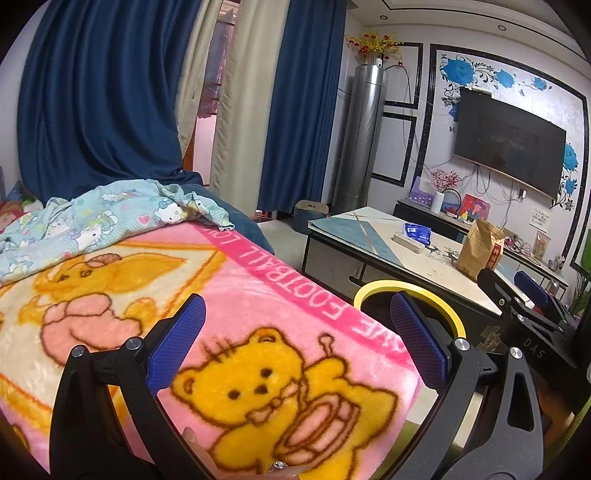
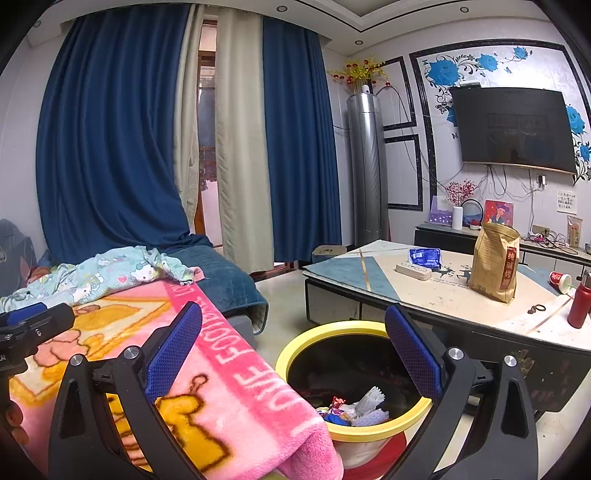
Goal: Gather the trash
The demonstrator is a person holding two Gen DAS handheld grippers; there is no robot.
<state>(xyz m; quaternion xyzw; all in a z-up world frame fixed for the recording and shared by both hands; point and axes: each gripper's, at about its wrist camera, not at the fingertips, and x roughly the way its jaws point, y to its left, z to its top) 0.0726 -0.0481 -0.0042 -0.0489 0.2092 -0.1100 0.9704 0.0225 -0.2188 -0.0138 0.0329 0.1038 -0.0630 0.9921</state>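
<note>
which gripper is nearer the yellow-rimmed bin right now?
Right. The right gripper hangs open over the yellow-rimmed bin; the left gripper, also open, is over the pink blanket, beside the bin.

Room had dark blue curtains [image 2: 110,140] beside beige drapes [image 2: 242,147], a wall-mounted television [image 2: 513,129] on a blue-flowered white wall [image 2: 447,70], recessed ceiling lights [image 2: 282,8] and pale floor [image 2: 280,314].

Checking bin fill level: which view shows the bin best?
Right wrist. The bin shows its yellow rim nearly whole and wrappers inside, framed by the open right gripper. Left wrist catches only a rim arc; its inside is hidden.
</note>
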